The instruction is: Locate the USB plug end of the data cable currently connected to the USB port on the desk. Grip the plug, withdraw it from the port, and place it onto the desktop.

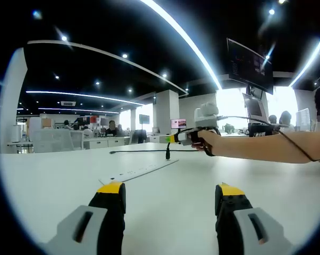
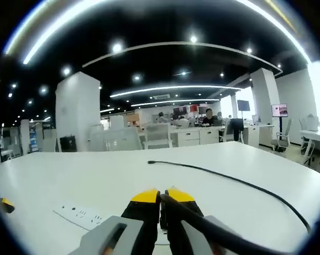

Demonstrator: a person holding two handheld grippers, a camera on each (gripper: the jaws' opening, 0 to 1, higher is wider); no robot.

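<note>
Nearest the lens in the left gripper view, the left gripper [image 1: 170, 199] with black jaws tipped in yellow stands wide apart over the bare white desktop [image 1: 53, 180], holding nothing. Beyond its tips a long flat white power strip [image 1: 141, 171] lies on the desk. Over the strip's far end hangs the right gripper [image 1: 170, 139], held level above the desk by a person's hand [image 1: 205, 141] on a bare forearm that reaches in from the right, stretched almost straight. Below its tip a short black plug [image 1: 168, 154] hangs upright, close over the strip's end; whether it sits in a port cannot be told. A thin black data cable [image 1: 144, 151] runs from there leftward across the desk.

In the right gripper view, the right gripper [image 2: 162, 197] has its yellow-tipped jaws closed almost together on the black cable [image 2: 202, 220], which leads off to the lower right. The white power strip [image 2: 80, 214] lies just left of the jaws. Further off, the cable [image 2: 229, 178] trails across the white desktop [image 2: 69, 175] to a loose end
</note>
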